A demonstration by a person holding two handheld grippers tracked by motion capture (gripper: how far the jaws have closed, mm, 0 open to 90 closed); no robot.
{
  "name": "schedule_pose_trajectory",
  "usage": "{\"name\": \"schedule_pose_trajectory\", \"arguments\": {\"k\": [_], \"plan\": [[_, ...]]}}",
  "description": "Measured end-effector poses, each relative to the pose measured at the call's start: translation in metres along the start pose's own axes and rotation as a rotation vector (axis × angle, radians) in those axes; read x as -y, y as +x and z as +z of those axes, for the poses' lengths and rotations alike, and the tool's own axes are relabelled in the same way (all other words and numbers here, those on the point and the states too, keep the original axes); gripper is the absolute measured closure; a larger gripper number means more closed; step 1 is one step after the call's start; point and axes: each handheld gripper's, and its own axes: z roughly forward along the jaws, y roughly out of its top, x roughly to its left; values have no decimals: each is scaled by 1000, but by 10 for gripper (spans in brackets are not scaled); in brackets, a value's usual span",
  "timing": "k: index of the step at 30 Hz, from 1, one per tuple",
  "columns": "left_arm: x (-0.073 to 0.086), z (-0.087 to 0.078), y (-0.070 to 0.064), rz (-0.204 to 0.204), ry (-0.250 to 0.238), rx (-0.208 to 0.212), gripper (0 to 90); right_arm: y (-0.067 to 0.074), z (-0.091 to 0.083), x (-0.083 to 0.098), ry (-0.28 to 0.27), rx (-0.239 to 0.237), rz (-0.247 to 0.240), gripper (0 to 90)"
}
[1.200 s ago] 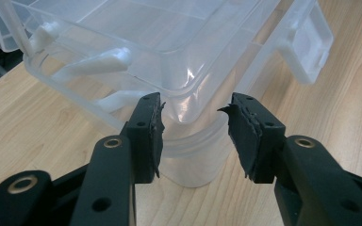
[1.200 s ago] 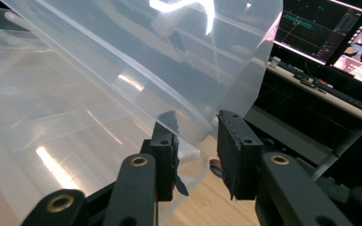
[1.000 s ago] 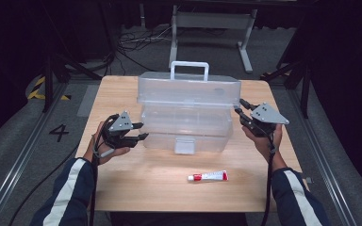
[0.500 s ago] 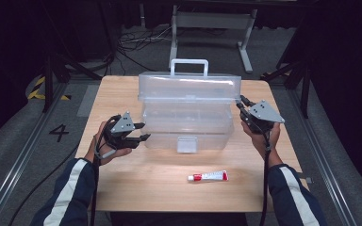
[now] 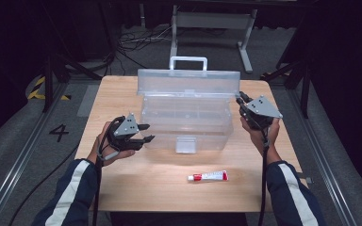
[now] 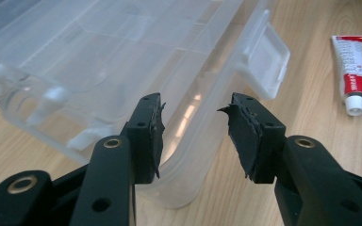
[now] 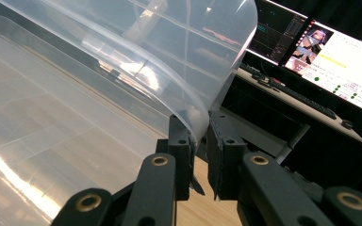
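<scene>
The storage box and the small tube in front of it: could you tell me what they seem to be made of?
The storage box looks like clear, glossy moulded plastic: the table grain shows through its walls, and highlights run along them. The tube has a white and red printed body with a white cap; it could be plastic or laminate, I cannot tell which.

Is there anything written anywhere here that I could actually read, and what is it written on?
"4": a dark numeral on the grey floor left of the table.
Red-and-white tube: printed lines, too small and blurred to read.
Monitor screens behind the right claw: text too small to read.
Clear plastic box: no label visible.
</scene>
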Motion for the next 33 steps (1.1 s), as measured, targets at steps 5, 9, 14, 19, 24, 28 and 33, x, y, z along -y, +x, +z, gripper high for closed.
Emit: {"name": "schedule_pose_trajectory", "arguments": {"k": [5, 9, 14, 19, 24, 28, 33], "plan": [[-2, 9, -3, 19, 25, 12, 555, -2, 2, -3, 4, 5, 3, 818], [-1, 13, -2, 20, 33, 26, 553, -4, 4, -5, 8, 1, 12, 820], [-1, 20, -2, 20, 47, 42, 553, -7, 7, -9, 17, 1, 23, 823], [-1, 28, -2, 31, 75, 48, 549, -9, 9, -12, 24, 1, 29, 825], [-1, 34, 1, 25, 89, 46, 549, -11, 12, -14, 25, 2, 48, 827], [0, 37, 2, 32, 100, 53, 578, -13, 15, -17, 28, 4, 47, 830], [0, 41, 4, 35, 122, 35, 624, -15, 17, -19, 29, 8, 50, 832]]}}
